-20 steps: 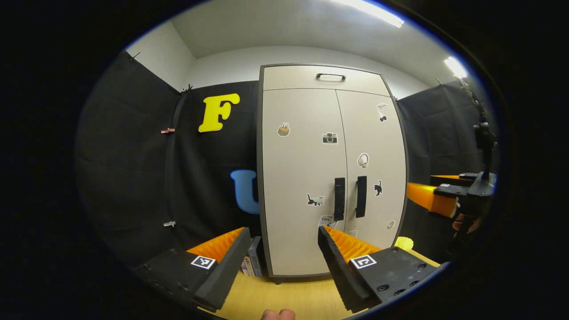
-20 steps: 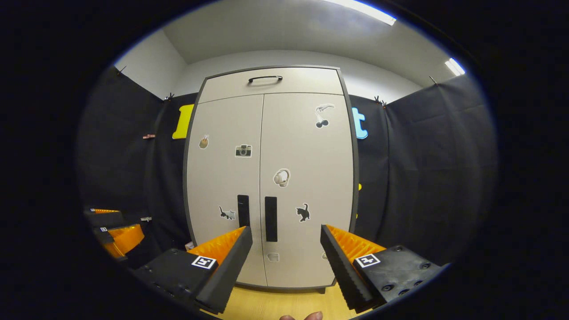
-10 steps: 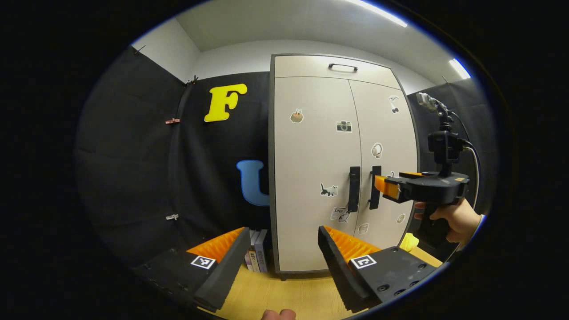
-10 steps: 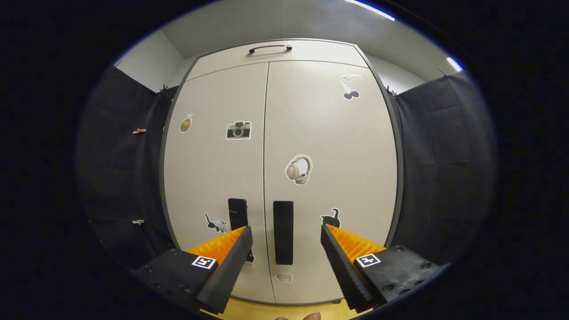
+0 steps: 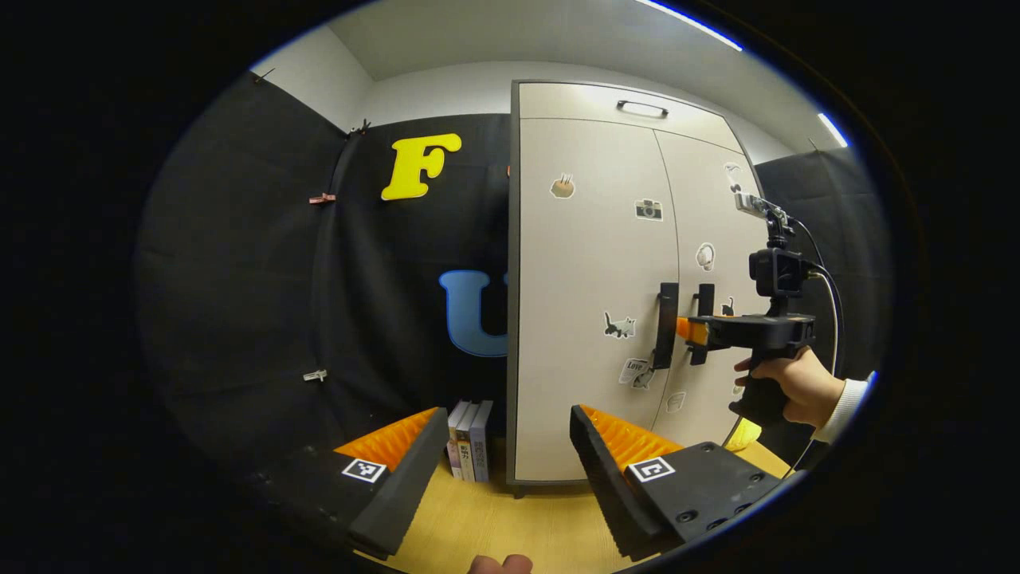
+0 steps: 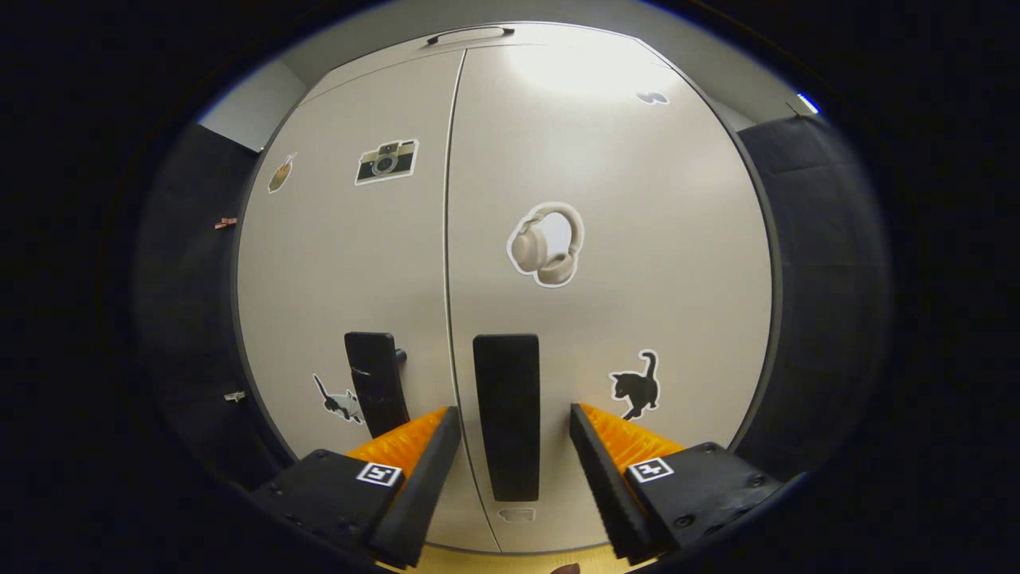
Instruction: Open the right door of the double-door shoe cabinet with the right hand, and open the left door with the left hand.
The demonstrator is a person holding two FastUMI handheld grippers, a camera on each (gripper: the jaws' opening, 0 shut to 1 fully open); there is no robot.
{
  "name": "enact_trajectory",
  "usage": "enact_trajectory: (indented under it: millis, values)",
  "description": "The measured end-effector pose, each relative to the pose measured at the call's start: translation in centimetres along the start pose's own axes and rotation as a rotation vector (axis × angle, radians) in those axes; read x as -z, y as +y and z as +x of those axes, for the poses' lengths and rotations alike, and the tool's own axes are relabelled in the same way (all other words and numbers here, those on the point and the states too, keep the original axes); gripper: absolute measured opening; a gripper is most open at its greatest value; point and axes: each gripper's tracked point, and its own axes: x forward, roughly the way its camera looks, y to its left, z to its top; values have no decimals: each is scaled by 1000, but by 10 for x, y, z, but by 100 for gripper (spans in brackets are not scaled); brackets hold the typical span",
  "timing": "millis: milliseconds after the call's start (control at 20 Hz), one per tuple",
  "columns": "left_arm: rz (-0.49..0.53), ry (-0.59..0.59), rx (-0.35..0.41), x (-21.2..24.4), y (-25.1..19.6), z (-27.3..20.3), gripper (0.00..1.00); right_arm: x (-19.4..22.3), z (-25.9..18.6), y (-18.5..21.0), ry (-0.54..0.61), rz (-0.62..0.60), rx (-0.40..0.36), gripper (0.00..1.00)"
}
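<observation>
Pale beige panels make up the shoe cabinet [image 5: 590, 319], which stands on a light wooden floor [image 5: 494, 526] against the black booth wall, both of its doors closed. In the right gripper view the right door [image 6: 621, 279] and the left door [image 6: 351, 279] meet at a thin centre seam, each with a black vertical handle beside that seam. The right gripper [image 6: 510, 422] is close in front of the cabinet with its fingers spread wide, and the right door's handle [image 6: 507, 414] stands between them, touching neither that I can tell. The left door's handle [image 6: 373, 381] is just to the left of them. Stickers of headphones [image 6: 547, 244], a black cat [image 6: 635, 386] and a camera [image 6: 386, 160] dot the doors.

In the left gripper view the left gripper [image 5: 510, 430] is well back from the cabinet, its fingers spread apart with nothing between them. Farther off a hand [image 5: 797, 387] holds the right gripper up to the handles. A few books [image 5: 470, 438] stand upright on the floor just left of the cabinet
</observation>
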Motion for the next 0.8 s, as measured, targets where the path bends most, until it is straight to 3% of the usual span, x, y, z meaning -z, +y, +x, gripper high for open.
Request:
enact_trajectory:
  millis: [50, 200, 250, 350, 500, 650, 800]
  values:
    - [-5, 3, -5, 1, 2, 1, 95, -2, 6, 0, -23, -31, 2, 71]
    - [-15, 12, -12, 5, 6, 4, 95, -1, 4, 7, -49, -112, -14, 53]
    - [-15, 15, -15, 7, 7, 3, 95, -2, 3, 7, -48, -110, 2, 39]
    - [-16, 18, -16, 7, 7, 1, 95, -1, 4, 6, -31, -60, 18, 32]
    - [-11, 19, -22, 7, 7, -4, 95, 0, 6, 5, -26, -35, 18, 32]
    - [-12, 17, -26, 6, 4, -14, 95, 0, 2, 5, 25, -11, -11, 15]
    - [2, 7, -31, 1, 2, -24, 95, -3, -11, 4, 21, 1, -53, 15]
